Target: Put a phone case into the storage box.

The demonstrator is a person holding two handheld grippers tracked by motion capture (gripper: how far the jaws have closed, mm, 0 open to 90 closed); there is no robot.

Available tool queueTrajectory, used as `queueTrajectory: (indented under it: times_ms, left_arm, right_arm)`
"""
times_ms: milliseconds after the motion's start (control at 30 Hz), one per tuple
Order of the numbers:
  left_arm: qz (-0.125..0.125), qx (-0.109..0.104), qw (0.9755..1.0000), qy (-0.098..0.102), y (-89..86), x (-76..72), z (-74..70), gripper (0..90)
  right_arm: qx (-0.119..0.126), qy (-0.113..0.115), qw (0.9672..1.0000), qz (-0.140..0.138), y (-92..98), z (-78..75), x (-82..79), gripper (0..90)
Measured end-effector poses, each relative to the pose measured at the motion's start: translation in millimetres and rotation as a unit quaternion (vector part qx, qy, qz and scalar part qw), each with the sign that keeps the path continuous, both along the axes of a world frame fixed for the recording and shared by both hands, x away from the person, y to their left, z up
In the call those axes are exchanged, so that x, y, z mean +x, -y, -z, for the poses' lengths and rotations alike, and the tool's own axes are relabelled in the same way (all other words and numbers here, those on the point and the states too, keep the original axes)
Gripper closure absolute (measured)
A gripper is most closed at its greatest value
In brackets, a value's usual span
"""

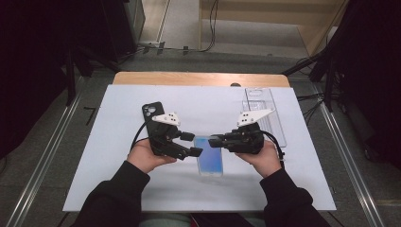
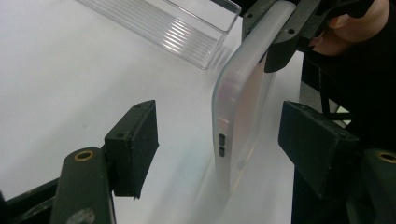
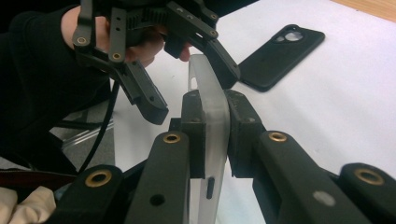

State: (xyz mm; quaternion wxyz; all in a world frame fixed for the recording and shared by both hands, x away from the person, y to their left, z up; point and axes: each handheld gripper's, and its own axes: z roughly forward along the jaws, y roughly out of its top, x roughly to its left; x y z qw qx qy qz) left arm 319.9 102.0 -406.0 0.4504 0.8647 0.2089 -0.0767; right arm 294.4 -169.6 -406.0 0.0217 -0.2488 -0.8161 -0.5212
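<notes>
A frosted translucent phone case [image 1: 209, 158], bluish from above, sits at the middle of the white mat. My right gripper [image 1: 216, 140] is shut on its far right edge; in the right gripper view both pads [image 3: 194, 126] press the case [image 3: 210, 98]. My left gripper [image 1: 191, 144] stands open at the case's left edge. In the left gripper view the case [image 2: 243, 102] lies between the two pads [image 2: 135, 140] with a gap on each side. A black phone case [image 1: 152, 113] lies behind the left hand, camera cut-out up [image 3: 280, 53].
A clear plastic box [image 1: 264, 111] lies at the back right of the white mat [image 1: 118, 156], also seen as the clear box [image 2: 173, 23] behind the case. The wooden table edge [image 1: 198, 78] runs along the back. Metal rails flank the table.
</notes>
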Motion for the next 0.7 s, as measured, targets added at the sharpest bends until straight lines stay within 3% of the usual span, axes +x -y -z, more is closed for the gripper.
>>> queueTrajectory:
  times_ms: [400,567,700]
  left_arm:
    - [0.018,-0.004,0.9996,-0.022,2.2,0.8,0.9,40.1]
    - [0.037,0.000,0.9990,-0.022,3.0,-2.4,2.1,53.4]
    - [0.049,-0.012,0.9984,-0.026,1.5,-2.6,0.9,72.2]
  right_arm:
    - [0.017,-0.005,0.9994,-0.029,-3.1,0.8,-0.4,77.1]
    - [0.021,-0.005,0.9989,-0.041,-3.4,1.0,-0.2,77.2]
    - [0.024,-0.011,0.9984,-0.049,-4.8,0.8,-0.8,77.2]
